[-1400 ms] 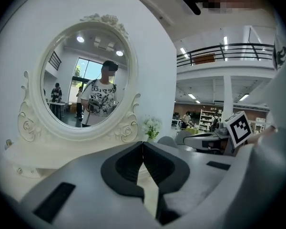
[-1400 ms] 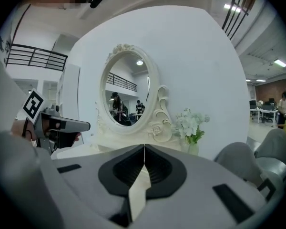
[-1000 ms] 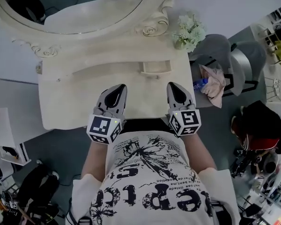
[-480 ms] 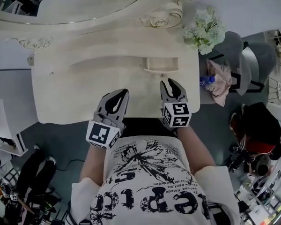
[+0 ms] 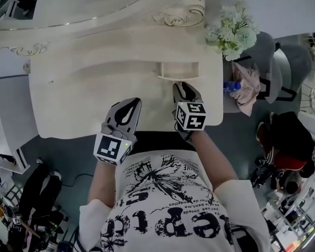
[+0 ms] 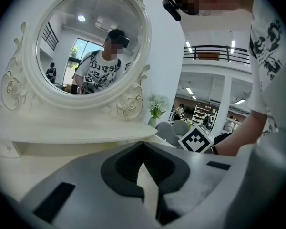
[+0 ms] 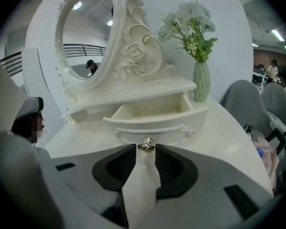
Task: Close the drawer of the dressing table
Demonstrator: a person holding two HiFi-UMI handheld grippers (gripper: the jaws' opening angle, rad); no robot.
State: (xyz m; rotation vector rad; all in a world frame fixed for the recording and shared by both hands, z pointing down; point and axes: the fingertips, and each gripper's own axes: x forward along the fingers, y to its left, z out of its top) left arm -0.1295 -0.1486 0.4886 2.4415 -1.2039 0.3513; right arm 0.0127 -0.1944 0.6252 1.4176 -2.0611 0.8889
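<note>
- The dressing table's drawer (image 7: pixel 152 114) stands pulled out from the low shelf tier below the mirror (image 7: pixel 86 32), its inside open to view. In the head view the drawer (image 5: pixel 175 70) sits right of the middle of the table, towards the flowers.
- A small metal knob (image 7: pixel 146 145) sits at the centre of the drawer's front panel.
- The right claw (image 7: pixel 146 149) points down at that front. Its jaws are opening, and the knob shows in the gap right at their tips. The pads do not visibly press on it.
- From the head view the right claw (image 5: pixel 181 86) lies over the white worktop (image 5: pixel 68 98), its tips just in front of the drawer.
- The left claw (image 6: pixel 143 146) has its jaws closed tip to tip, with nothing between them.
- The left claw (image 5: pixel 132 105) is over the worktop's front edge, beside the right claw and apart from the drawer.
- A green vase of pale flowers (image 7: pixel 200 80) stands on the worktop at the drawer's right end.
- A grey chair (image 5: pixel 262 51) beside the table carries a pink cloth (image 5: pixel 247 91) and a blue bottle (image 5: pixel 232 87).
</note>
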